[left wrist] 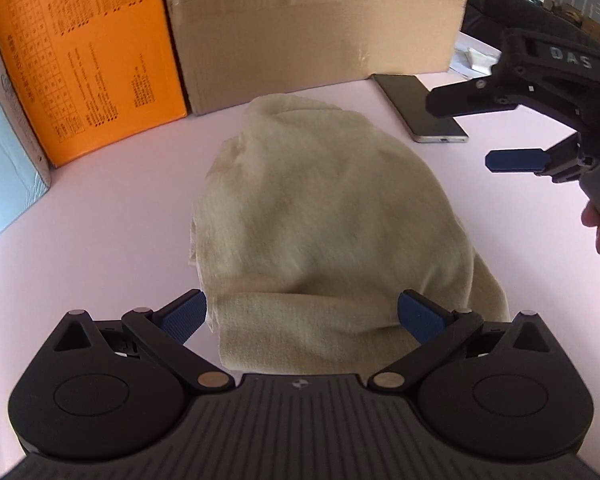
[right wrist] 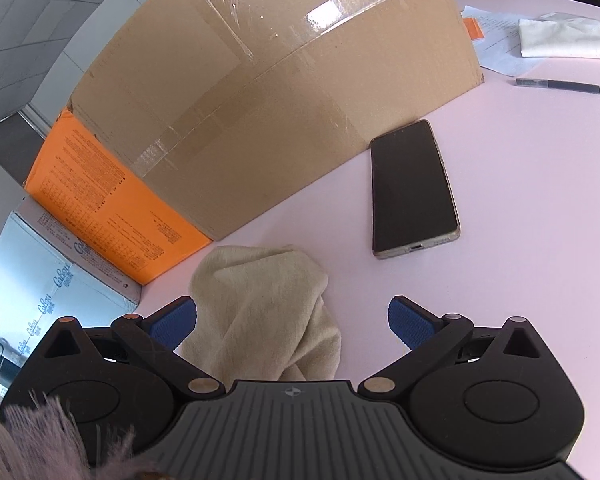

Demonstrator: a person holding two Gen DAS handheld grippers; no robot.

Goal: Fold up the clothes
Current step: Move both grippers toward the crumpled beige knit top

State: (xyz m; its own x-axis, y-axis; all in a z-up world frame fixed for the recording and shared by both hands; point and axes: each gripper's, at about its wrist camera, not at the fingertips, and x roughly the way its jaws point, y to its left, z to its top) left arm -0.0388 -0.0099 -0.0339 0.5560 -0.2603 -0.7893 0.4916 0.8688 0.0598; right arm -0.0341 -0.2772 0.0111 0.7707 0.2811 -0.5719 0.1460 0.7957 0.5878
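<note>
A cream knitted garment [left wrist: 324,216] lies bunched in a folded heap on the pale pink table [left wrist: 100,216]. My left gripper [left wrist: 302,316] is open, its blue pads on either side of the garment's near folded edge, not closed on it. My right gripper [left wrist: 480,132] shows at the right of the left wrist view, open, hovering above the table beside the garment. In the right wrist view the right gripper [right wrist: 292,322] is open above the garment's far end [right wrist: 260,304], with the cloth toward its left finger.
A black phone [right wrist: 414,192] lies on the table right of the garment. A large cardboard box [left wrist: 312,28], an orange box [left wrist: 84,60] and a pale blue box [left wrist: 0,152] stand along the back. A pen [right wrist: 564,87] and papers [right wrist: 564,38] lie far right.
</note>
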